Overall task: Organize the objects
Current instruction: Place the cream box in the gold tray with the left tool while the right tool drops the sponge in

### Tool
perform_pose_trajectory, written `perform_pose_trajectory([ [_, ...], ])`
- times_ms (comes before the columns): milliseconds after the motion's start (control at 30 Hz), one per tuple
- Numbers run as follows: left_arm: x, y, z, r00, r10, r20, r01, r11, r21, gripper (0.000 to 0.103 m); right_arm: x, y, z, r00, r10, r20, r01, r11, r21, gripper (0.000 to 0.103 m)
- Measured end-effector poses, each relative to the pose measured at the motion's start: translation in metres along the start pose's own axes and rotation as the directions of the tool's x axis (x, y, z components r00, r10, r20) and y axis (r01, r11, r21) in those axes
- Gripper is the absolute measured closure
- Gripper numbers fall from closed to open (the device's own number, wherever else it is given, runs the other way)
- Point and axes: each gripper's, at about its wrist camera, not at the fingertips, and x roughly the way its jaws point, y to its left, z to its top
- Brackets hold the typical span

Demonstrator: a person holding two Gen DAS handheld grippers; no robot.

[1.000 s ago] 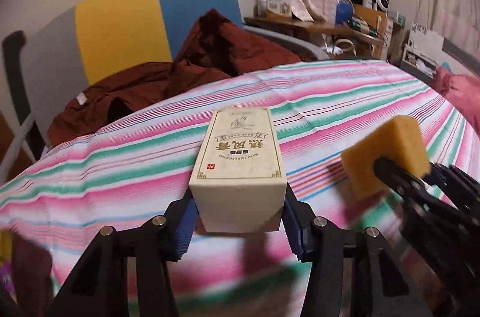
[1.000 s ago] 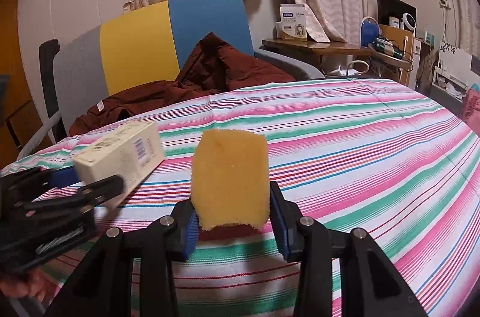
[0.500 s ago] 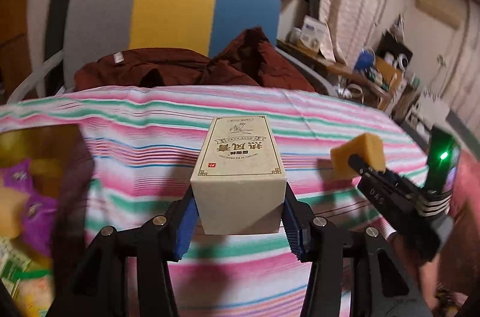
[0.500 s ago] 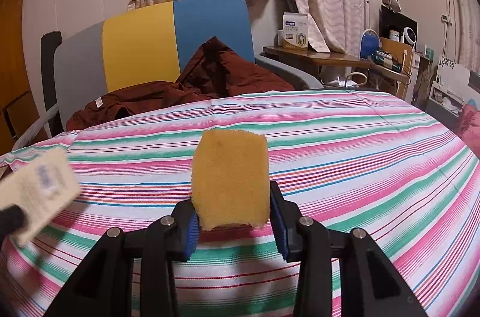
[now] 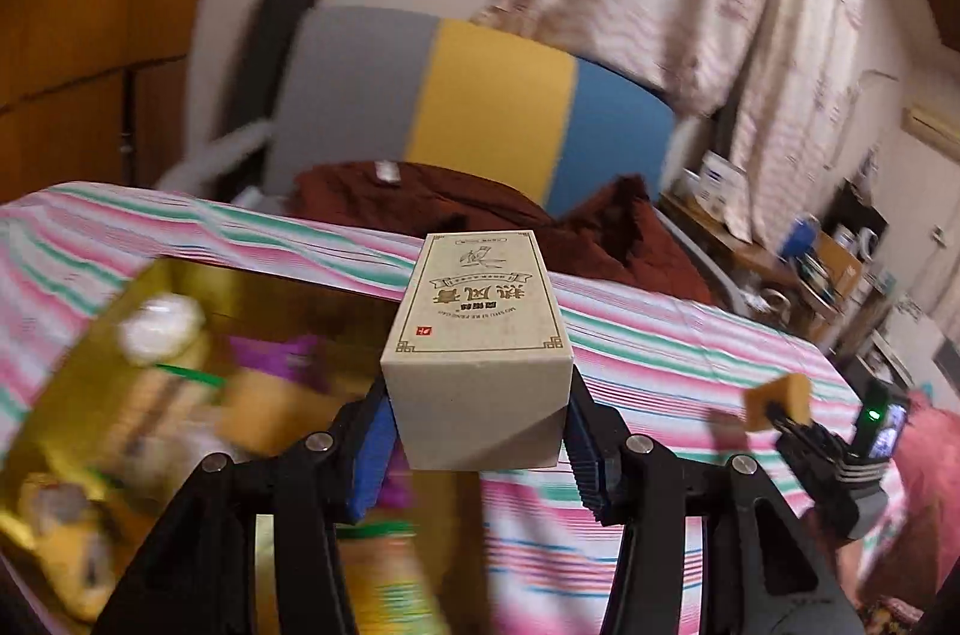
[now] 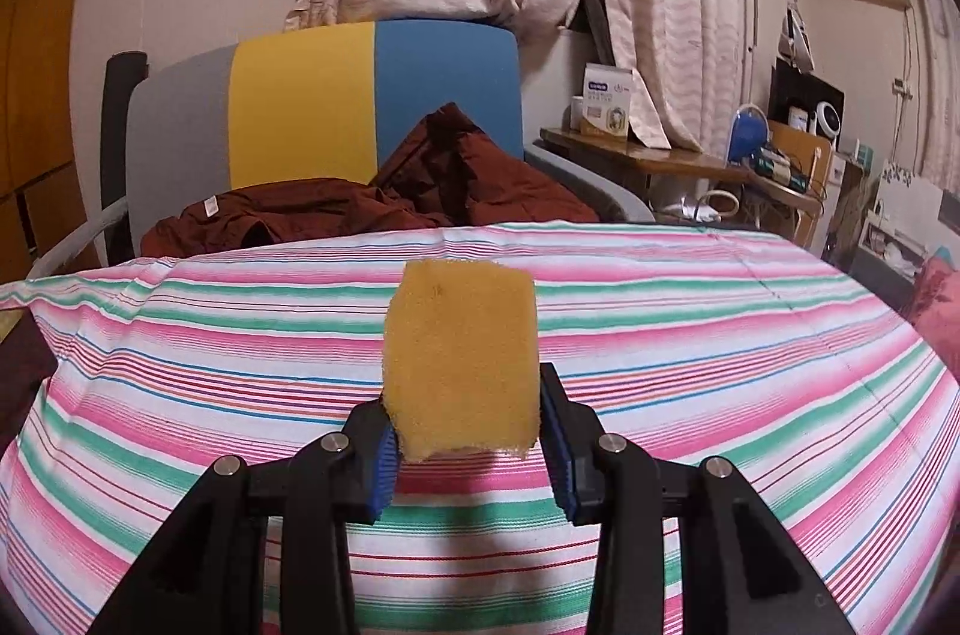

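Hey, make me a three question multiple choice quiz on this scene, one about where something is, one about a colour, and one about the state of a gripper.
1. Where does the gold box of snacks lie, seen from the left wrist view?
A. Left of the held cream carton
B. On the chair
C. Under the sponge

2. What colour is the middle panel of the chair back?
A. Red
B. Yellow
C. Black

3. What is the right gripper doing?
A. Standing open with nothing in it
B. Clamped on a sponge
C. Clamped on a carton

Answers
1: A, the gold box sits low and left of the cream carton held in the left gripper.
2: B, the chair back runs grey, yellow, blue.
3: B, the right gripper has its blue pads pressed on both sides of the sponge.
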Motion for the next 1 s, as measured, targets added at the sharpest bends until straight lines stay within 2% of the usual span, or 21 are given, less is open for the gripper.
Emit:
perform_pose_trajectory([
  [133,-0.007,0.051,0.002,0.996,0.087,-0.003,-0.087,0.994,-0.067,0.052,-0.004,0.005,0.0,1.0,0.014,-0.001,-0.014,1.0,-0.021,0.063],
  [333,0.001,0.11,-0.002,0.983,0.166,-0.084,-0.176,0.975,-0.132,0.052,-0.02,0.018,0.002,0.998,0.055,-0.019,-0.056,0.998,-0.041,0.063],
  [433,0.007,0.126,-0.003,0.978,0.169,-0.122,-0.185,0.973,-0.136,0.052,-0.037,0.029,0.005,0.991,0.129,-0.014,-0.129,0.992,0.002,0.063],
  [500,0.013,0.13,-0.004,0.975,0.158,-0.154,-0.179,0.976,-0.128,0.051,-0.052,0.044,0.01,0.978,0.209,-0.009,-0.208,0.978,0.032,0.063],
  [567,0.011,0.128,-0.005,0.971,0.181,-0.156,-0.2,0.973,-0.118,0.047,-0.067,0.061,0.015,0.963,0.271,0.005,-0.271,0.962,0.027,0.063],
  [600,0.009,0.128,-0.006,0.973,0.177,-0.15,-0.195,0.973,-0.12,0.044,-0.073,0.07,0.018,0.952,0.306,0.01,-0.306,0.952,0.021,0.063],
  [667,0.0,0.126,-0.008,0.978,0.161,-0.13,-0.177,0.976,-0.126,0.027,-0.089,0.092,0.023,0.924,0.382,0.019,-0.382,0.924,0.0,0.063],
  [733,-0.012,0.123,-0.01,0.98,0.169,-0.1,-0.181,0.976,-0.123,0.017,-0.103,0.117,0.026,0.89,0.456,0.015,-0.455,0.89,-0.036,0.063],
  [800,-0.023,0.121,-0.013,0.981,0.176,-0.078,-0.185,0.976,-0.115,0.014,-0.112,0.136,0.026,0.863,0.505,0.004,-0.504,0.861,-0.065,0.063],
  [1000,-0.055,0.123,-0.026,0.977,0.21,-0.035,-0.212,0.974,-0.083,0.001,-0.13,0.195,0.019,0.757,0.646,-0.098,-0.653,0.749,-0.112,0.063],
])
